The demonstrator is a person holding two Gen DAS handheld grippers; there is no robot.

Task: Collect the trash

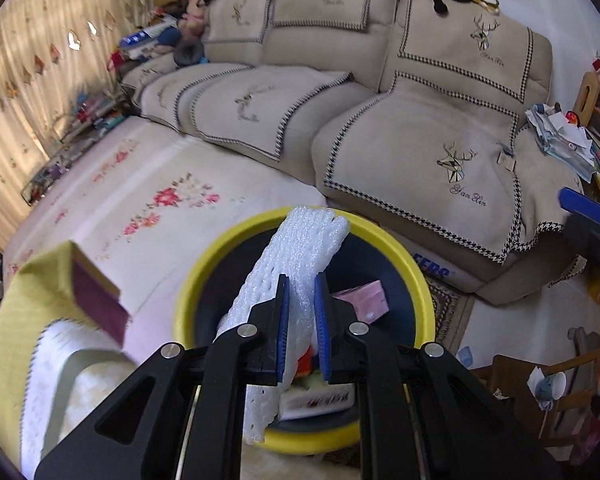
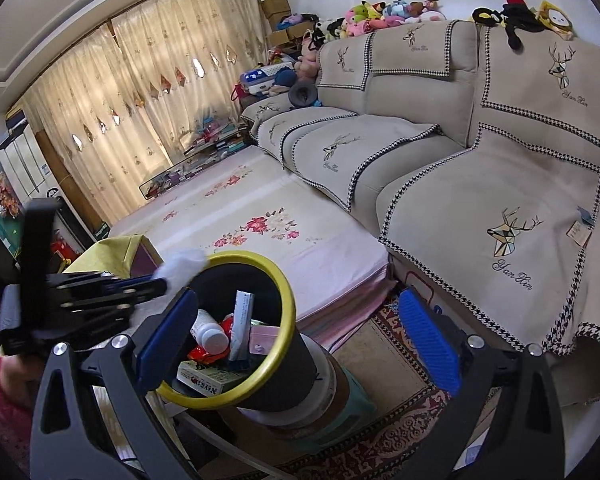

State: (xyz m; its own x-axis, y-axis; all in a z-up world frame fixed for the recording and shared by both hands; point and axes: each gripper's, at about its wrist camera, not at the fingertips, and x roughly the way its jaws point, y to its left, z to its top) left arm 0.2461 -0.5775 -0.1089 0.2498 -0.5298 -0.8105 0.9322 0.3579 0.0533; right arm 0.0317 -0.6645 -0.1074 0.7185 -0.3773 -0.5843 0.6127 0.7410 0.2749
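1. L gripper [image 1: 302,312]: black linkage arms w/ silver rivets, ribbed blue pads [image 1: 323,320] clenched on a white foam net [image 1: 300,256]. The net is a soft, bumpy mesh sleeve, pinched at mid-length; top end stands up past the fingers, bottom end droops below them.
2. Net is right over the bin [image 1: 404,264]: round, matte black inside, glossy yellow rim. The net's lower part hangs inside the rim line.
3. R gripper [image 2: 296,336]: same black frame, blue ribbed pads wide apart, gripping nothing. Left pad overlaps the bin's near rim in its view; right pad is out over the rug [image 2: 392,436].
4. In the bin [image 2: 288,308], seen from the right wrist: white plastic bottle [image 2: 208,332], tall thin white carton [image 2: 242,320], flat pink box [image 2: 266,340], red crinkly wrapper [image 2: 204,354], printed box w/ red lettering [image 2: 204,384]. All loosely heaped.
5. Bin sits tilted on a stack of round things, on a teal stool [image 2: 356,408].
6. Just beside the bin: yellow-green woven cloth [image 1: 40,280] w/ a maroon edge, lying over a boxy shape.
7. Below: patterned red-brown rug, flat pile.
8. Past the bin: pale mat [image 2: 268,208], smooth, w/ pink floral print.
9. Behind: beige sofa [image 2: 492,184], plush, houndstooth-trimmed covers w/ geometric deer embroidery.
10. Far: plush toys [image 2: 384,14] along the sofa top; cream curtains [image 2: 140,80] w/ diamond cut-outs.
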